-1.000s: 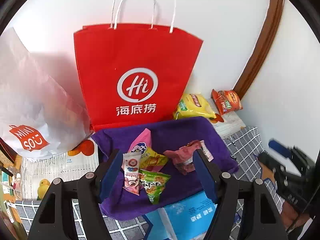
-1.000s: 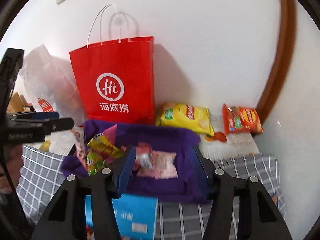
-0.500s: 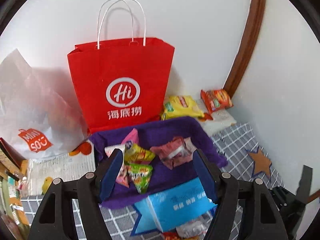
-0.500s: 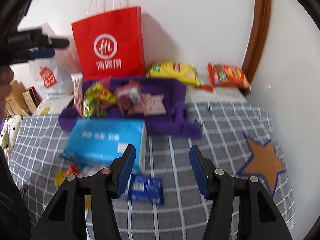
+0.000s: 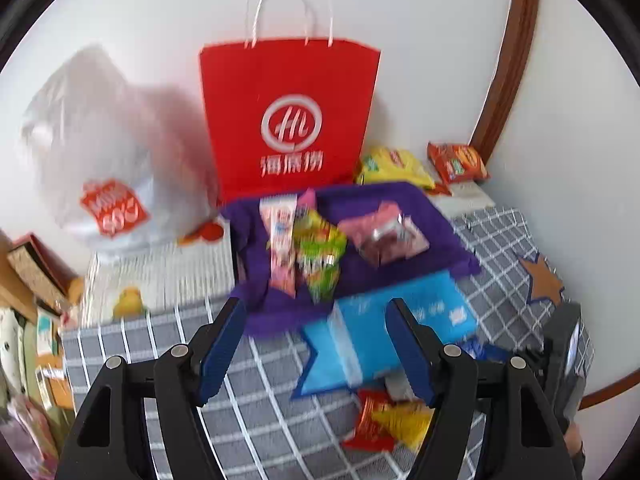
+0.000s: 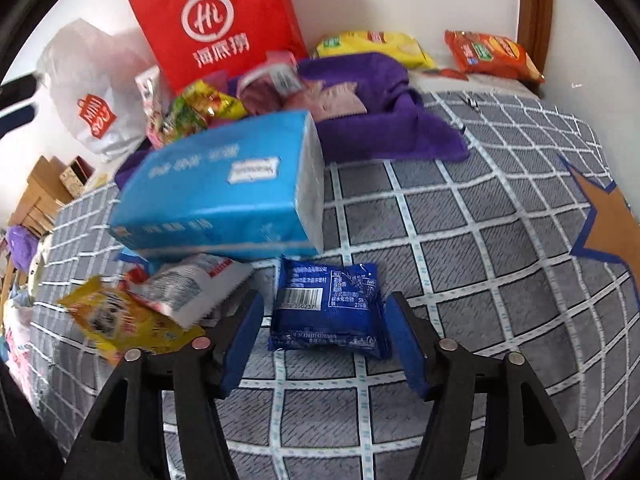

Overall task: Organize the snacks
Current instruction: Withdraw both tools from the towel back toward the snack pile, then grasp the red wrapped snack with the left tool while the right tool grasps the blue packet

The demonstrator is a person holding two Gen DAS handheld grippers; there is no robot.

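Observation:
A dark blue snack packet [image 6: 328, 310] lies flat on the grey checked cloth [image 6: 460, 216]. My right gripper [image 6: 324, 320] straddles it, jaws opening, pads clear of the packet's sides. Left of it lie a white packet [image 6: 188, 286] and a yellow packet [image 6: 120, 320]. A purple cloth [image 5: 360, 208] at the back holds several snack packets [image 5: 316, 248]. My left gripper [image 5: 316, 332] hangs open over the checked cloth, near the blue tissue pack [image 5: 392, 332], with nothing between its fingers. The right gripper's body [image 5: 560, 364] shows at the left wrist view's right edge.
A red paper bag [image 5: 290, 120] stands against the white wall, with a white plastic bag [image 5: 100, 152] to its left. A yellow chip bag [image 6: 372, 46] and an orange packet [image 6: 492, 54] lie at the back right. Red and yellow packets [image 5: 384, 420] lie near the tissue pack.
My right gripper has dropped from above the purple cloth down to the checked cloth and now straddles the dark blue packet, jaws wider. My left gripper has drawn back from the purple cloth.

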